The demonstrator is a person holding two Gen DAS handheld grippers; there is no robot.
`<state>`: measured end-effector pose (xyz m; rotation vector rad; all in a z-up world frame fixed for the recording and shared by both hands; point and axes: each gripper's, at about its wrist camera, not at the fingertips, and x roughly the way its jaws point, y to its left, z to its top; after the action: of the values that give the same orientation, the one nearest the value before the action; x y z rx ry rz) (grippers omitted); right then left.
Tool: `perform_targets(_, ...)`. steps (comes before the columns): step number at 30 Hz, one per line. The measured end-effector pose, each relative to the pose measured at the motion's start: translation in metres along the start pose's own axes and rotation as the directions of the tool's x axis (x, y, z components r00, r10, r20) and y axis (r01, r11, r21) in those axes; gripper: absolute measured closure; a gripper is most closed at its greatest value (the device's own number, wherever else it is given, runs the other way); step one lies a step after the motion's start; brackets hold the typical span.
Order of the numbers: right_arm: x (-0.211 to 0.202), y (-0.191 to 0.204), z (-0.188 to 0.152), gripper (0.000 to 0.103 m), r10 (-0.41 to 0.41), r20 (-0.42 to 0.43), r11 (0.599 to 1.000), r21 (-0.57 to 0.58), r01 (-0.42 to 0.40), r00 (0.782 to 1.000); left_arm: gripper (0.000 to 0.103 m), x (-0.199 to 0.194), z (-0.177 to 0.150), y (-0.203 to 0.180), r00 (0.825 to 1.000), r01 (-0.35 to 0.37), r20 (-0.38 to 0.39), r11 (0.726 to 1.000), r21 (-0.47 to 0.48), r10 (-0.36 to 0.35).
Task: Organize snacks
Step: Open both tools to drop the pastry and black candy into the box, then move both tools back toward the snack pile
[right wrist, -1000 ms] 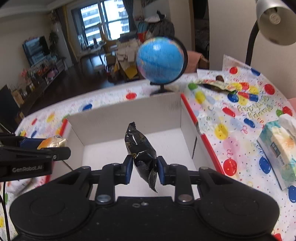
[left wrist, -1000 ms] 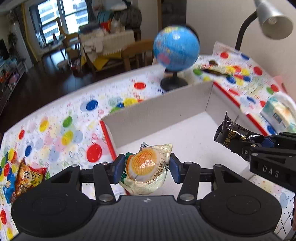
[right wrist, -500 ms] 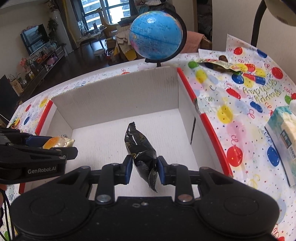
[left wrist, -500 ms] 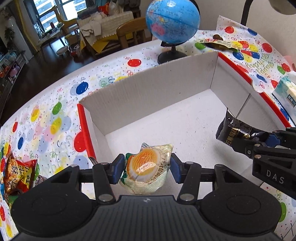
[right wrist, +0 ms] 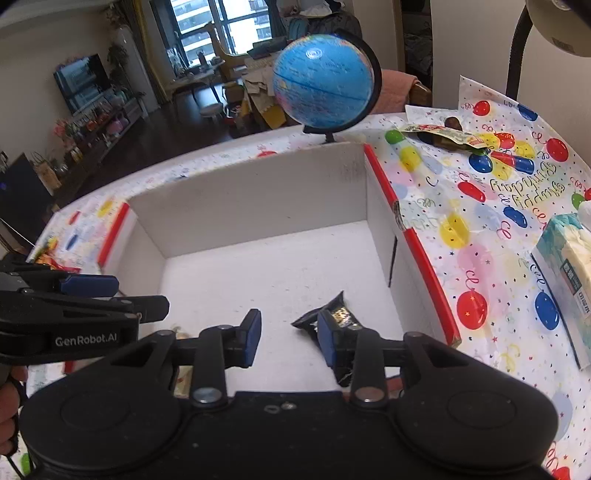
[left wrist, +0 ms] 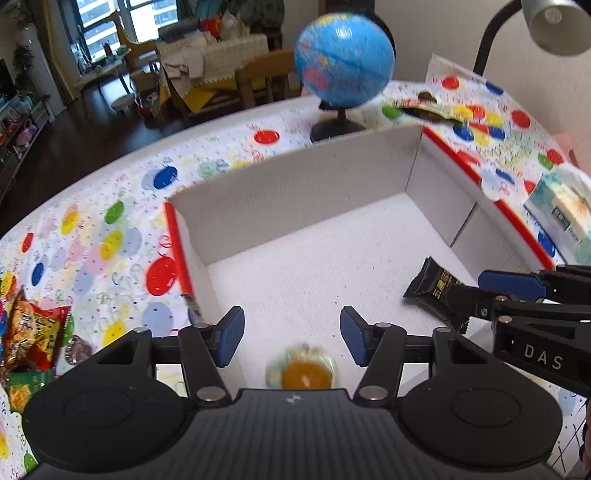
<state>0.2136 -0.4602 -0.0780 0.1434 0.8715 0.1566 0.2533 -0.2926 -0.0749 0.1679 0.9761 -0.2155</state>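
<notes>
The desk (left wrist: 110,229) wears a white cloth printed with balloons in many colours. Beyond both hand-held grippers stands a white cardboard box (left wrist: 295,195) with red edges, open at the top. Behind its far wall is a blue globe (left wrist: 343,59) on a black stand, and a grey lamp (left wrist: 554,26) reaches in from the upper right. Farther back the room shows a dark floor, a wooden chair, cluttered furniture and large windows. A tissue pack (right wrist: 569,266) lies to the right of the right hand-held gripper (right wrist: 289,338), outside the box. To the left of the left hand-held gripper (left wrist: 291,338), on the cloth, lies a pile of red and green snack bags (left wrist: 33,339).

Compared with one second ago, both hand-held grippers have let go of their snacks. The left one has just been opening; its jaws stand apart and hold nothing. The egg snack packet (left wrist: 301,371), blurred, is now under the gap between its fingers, low in the box. The right one has also just been opening. The black snack packet (right wrist: 332,314) now lies on the box floor near the right wall; it is partly behind the right finger, and the pads do not press on it.
</notes>
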Motion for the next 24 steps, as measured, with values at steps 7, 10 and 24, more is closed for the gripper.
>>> perform_targets(7, -0.030, 0.013, 0.000, 0.053, 0.048, 0.055, 0.999, -0.027, -0.046, 0.997, 0.046, -0.043, -0.011, 0.015, 0.994, 0.036, 0.102, 0.998, -0.055, -0.030)
perform_targets(10, -0.042, 0.022, 0.000, 0.038, 0.067, 0.080, 0.997, -0.039, -0.064, 0.995, 0.044, -0.062, -0.018, 0.022, 0.990, 0.016, 0.138, 0.997, -0.071, -0.006)
perform_targets(24, -0.077, 0.088, -0.002, 0.018, 0.135, 0.126, 0.984, -0.132, -0.119, 0.983, 0.040, -0.127, -0.061, 0.078, 0.971, -0.033, 0.224, 0.980, -0.196, 0.078)
